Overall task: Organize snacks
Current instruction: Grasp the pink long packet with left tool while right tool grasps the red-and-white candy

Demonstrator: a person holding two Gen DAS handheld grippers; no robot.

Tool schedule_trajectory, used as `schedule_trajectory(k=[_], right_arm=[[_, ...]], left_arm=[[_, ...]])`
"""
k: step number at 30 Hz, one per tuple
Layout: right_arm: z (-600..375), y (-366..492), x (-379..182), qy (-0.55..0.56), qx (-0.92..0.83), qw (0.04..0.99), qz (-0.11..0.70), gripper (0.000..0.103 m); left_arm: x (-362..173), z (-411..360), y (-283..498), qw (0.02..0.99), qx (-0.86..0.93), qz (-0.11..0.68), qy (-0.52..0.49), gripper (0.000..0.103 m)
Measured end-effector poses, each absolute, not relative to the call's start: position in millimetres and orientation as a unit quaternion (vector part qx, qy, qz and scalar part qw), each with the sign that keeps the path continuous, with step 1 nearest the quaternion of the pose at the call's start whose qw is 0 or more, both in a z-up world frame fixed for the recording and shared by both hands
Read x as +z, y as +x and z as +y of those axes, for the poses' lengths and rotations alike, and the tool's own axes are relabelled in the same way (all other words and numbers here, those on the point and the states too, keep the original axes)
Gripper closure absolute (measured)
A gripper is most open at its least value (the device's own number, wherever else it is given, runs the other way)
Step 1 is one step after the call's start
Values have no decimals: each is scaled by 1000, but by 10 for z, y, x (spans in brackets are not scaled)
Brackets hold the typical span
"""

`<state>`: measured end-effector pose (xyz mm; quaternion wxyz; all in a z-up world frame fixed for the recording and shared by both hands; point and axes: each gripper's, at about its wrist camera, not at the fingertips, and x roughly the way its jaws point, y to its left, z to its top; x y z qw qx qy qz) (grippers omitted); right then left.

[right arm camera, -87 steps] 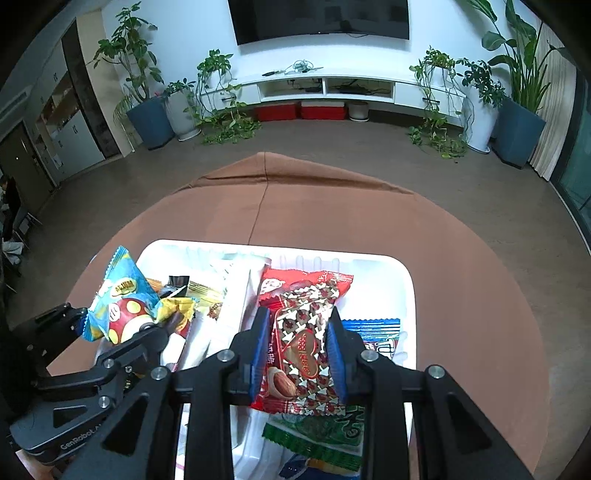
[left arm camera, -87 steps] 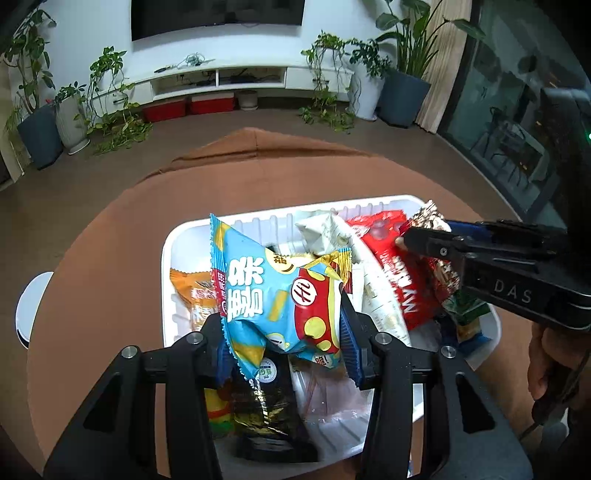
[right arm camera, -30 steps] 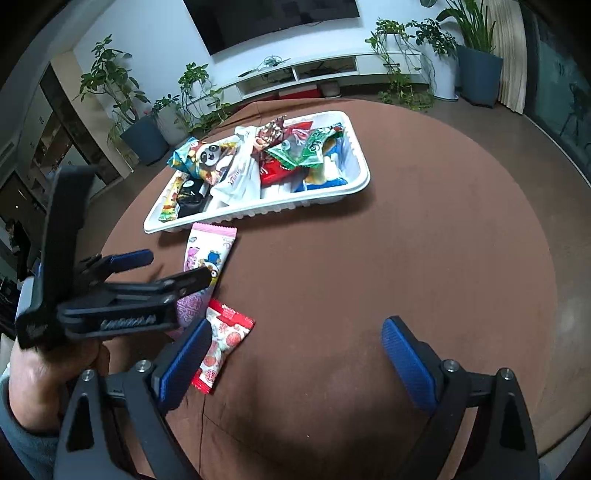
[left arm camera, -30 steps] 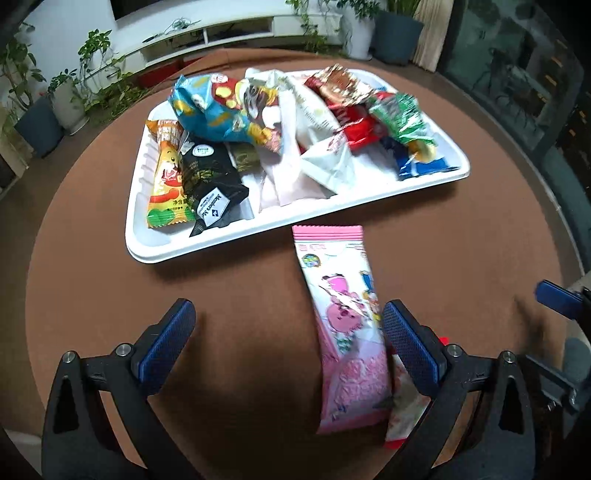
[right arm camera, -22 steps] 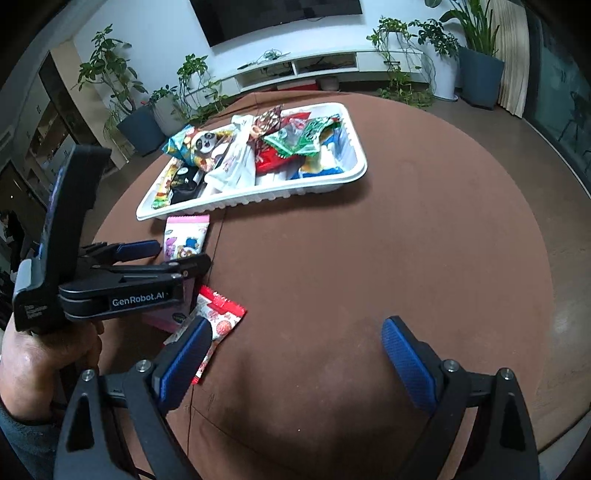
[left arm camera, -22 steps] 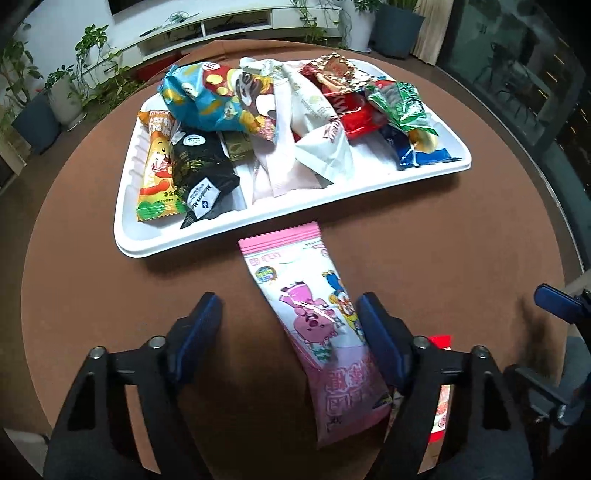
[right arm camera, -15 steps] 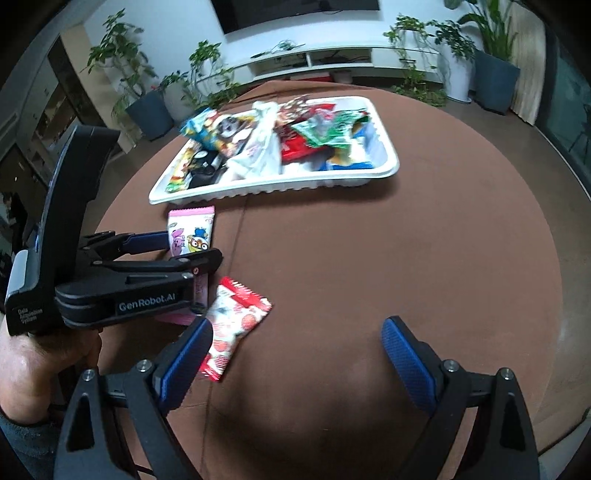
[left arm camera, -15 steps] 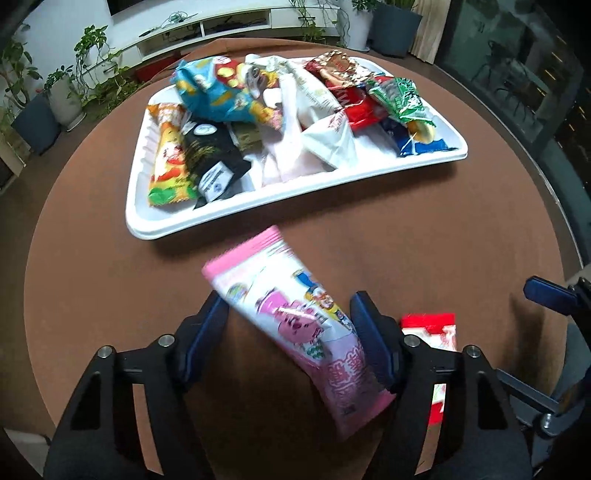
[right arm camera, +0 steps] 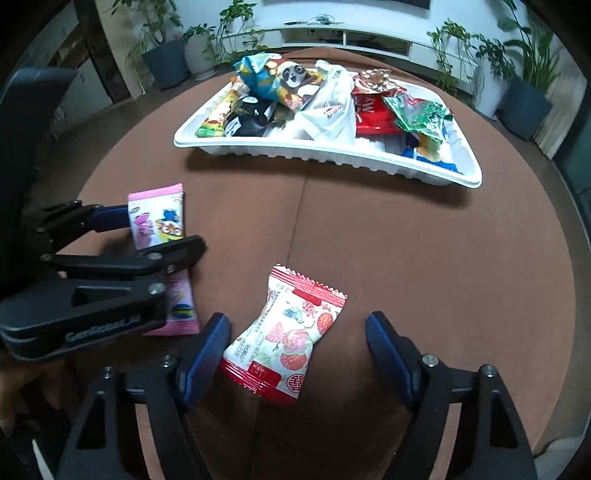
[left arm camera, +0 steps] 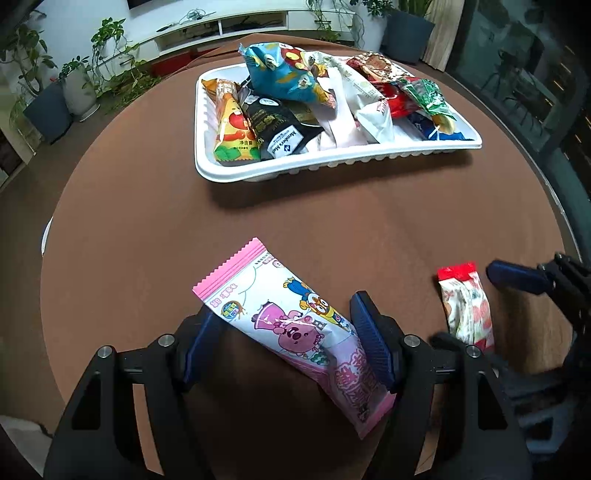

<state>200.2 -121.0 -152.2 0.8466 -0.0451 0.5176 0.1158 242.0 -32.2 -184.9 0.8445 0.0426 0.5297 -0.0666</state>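
A pink cartoon snack packet (left arm camera: 288,321) lies slantwise between the pads of my left gripper (left arm camera: 288,339), which is shut on it just above the brown round table (left arm camera: 332,229). In the right wrist view the same packet (right arm camera: 155,225) shows in the left gripper (right arm camera: 162,232). A red-and-white candy packet (right arm camera: 291,332) lies flat on the table between the fingers of my right gripper (right arm camera: 295,350). Those jaws are closing, and the right pad stands clear of the packet. A white tray (left arm camera: 332,166) heaped with several snack packets sits at the far side.
The tray (right arm camera: 325,153) fills the far half of the table. Bare brown tabletop lies between the tray and both grippers. A hand (right arm camera: 22,391) holds the left gripper at the lower left. Potted plants (left arm camera: 48,110) and a low white shelf (left arm camera: 221,26) stand beyond the table.
The left jaws closed on the pink packet, which now sits tilted between the pads. The right gripper swung over the red-and-white packet and its jaws narrowed around it.
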Motion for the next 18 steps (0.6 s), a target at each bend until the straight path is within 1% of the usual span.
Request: schedule_trajectory(k=[2,4,9,11,13,14,16,17,18], right_arm=[[-1238,2009,-1508,-56,113,846,518,38],[-1306,2010,-1493,-61,114,845,519,40],[-1525,1984,-1474,-69,107,842,524,41],[-1546,1952,-1475,-77,118,841,522,43],[-1558,1952,-1475,-82,129,838,523,44],[-1543,1965,-1475,-88,136,836,524,46],[-1504,2016,-1466,-100,155,830,526,47],[-1490,2039,-1476,-106,162,828,526,47],[-1468,2042,-1496,-110,167,827,526,48]], left_arm=[[-1850,-346,2395,844,-70,530,45,35],[-1848,-388,2365,842,-77,531,51,35],[-1863,-568,2281,841,-96,529,63,35],[-1851,-595,2231,842,-99,527,64,37],[-1839,-624,2221,842,-100,526,63,44],[-1830,-631,2216,842,-100,526,63,46],[-1811,-646,2239,842,-98,527,64,57],[-1802,-638,2242,842,-95,527,62,59],[-1794,-624,2235,842,-94,527,60,63]])
